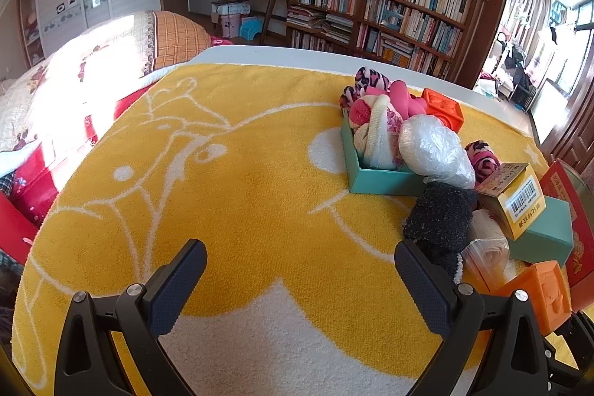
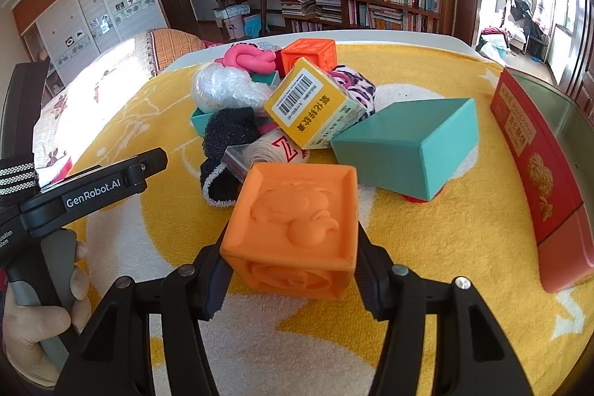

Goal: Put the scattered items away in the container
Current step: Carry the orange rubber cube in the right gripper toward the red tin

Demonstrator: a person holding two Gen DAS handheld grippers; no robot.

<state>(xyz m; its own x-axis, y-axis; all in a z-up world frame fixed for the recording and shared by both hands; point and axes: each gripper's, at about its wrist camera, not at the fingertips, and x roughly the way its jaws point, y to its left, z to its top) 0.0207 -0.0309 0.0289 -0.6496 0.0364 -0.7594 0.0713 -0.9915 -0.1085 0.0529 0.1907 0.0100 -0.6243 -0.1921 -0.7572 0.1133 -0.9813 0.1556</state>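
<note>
My right gripper (image 2: 291,279) is shut on an orange embossed cube (image 2: 293,229) and holds it above the yellow towel; the cube also shows in the left wrist view (image 1: 538,292). A teal open box (image 1: 371,173) is heaped with socks, a pink knot toy (image 2: 252,60), a plastic-wrapped bundle (image 1: 434,147) and a second orange cube (image 2: 310,54). A yellow barcode carton (image 2: 315,106), a black fuzzy sock (image 1: 440,221) and a bagged roll (image 2: 267,151) lie beside it. My left gripper (image 1: 300,284) is open and empty over the towel.
A teal box lid (image 2: 408,147) lies upside down to the right. A red tin box (image 2: 538,173) stands at the table's right edge. The yellow towel (image 1: 241,192) covers the white table. A bed lies on the left and bookshelves stand behind.
</note>
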